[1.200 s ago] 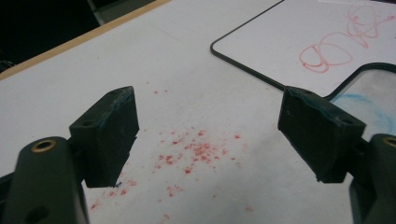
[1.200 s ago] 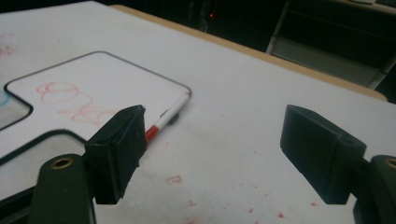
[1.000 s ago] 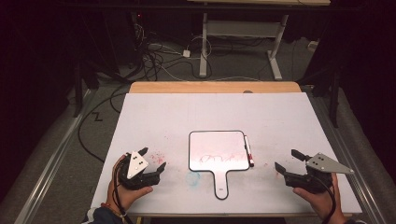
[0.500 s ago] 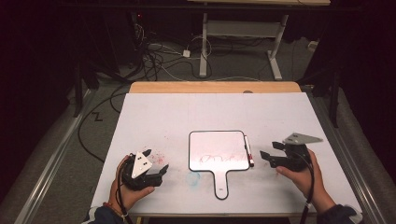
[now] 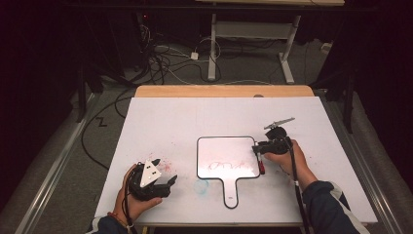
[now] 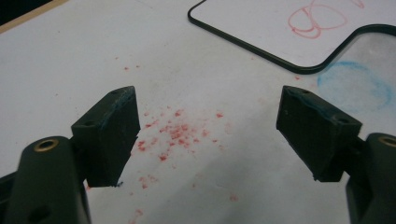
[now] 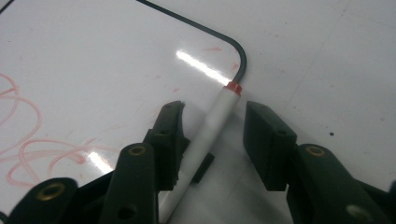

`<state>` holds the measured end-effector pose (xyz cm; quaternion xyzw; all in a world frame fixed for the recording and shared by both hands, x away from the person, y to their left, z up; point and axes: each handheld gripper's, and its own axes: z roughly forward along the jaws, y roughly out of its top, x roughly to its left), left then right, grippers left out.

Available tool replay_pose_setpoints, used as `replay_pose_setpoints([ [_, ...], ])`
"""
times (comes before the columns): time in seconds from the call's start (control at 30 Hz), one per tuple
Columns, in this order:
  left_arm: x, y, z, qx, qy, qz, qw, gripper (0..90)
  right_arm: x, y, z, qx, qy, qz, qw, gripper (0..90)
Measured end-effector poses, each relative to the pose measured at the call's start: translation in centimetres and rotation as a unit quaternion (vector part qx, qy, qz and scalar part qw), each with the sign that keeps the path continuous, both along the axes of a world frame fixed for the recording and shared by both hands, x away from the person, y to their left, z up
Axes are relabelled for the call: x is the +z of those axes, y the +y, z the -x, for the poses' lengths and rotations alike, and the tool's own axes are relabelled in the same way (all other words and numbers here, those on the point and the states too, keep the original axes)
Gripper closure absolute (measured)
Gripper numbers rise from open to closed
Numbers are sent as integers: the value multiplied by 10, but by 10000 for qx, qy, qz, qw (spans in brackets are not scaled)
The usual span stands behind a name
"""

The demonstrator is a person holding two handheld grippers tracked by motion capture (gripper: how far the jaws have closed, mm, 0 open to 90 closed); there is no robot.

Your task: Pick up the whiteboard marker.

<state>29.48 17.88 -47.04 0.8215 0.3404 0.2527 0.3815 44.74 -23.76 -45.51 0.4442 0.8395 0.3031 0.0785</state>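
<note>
Marker (image 7: 210,126) lies between the right claw's (image 7: 212,123) parted jaws, unclamped

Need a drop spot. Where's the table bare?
Bare: the far half of the table, beyond the whiteboard, and the strip left of it. Crowded: the marker along its right edge inside the open right gripper.

Marker (image 7: 210,126): lower end hidden beneath the right gripper (image 7: 212,135). Whiteboard (image 6: 280,32): cropped by the frame edge, its red scribble (image 5: 225,165) illegible.
</note>
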Motion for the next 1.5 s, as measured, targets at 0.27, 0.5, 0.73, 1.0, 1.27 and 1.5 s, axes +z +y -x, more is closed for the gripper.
replay_pose_setpoints([
  [0.27, -1, -2, 0, -69, 85, -3, 9999, 205, 0, 2, -1, -25, 103, -178, 9998, 773],
  [0.5, -2, -6, -4, -106, 238, 29, 9997, 201, 2, 3, 7, -9, -171, -163, 9997, 817],
  [0.73, 10, -27, -11, -421, 291, 440, 9977, 212, 29, 13, 35, 190, -791, -504, 9954, 817],
  [1.0, 39, -95, -17, -983, 30, 884, 9912, 242, 56, 33, 77, 635, -1424, -1264, 9797, 817],
  [1.27, 48, -148, -27, -1359, 380, 1634, 9764, 273, 66, 51, 103, 892, -1832, -1683, 9644, 817],
  [1.5, 36, -163, -37, -1550, 760, 1831, 9678, 419, 62, 56, 112, 940, -1821, -1899, 9602, 817],
])
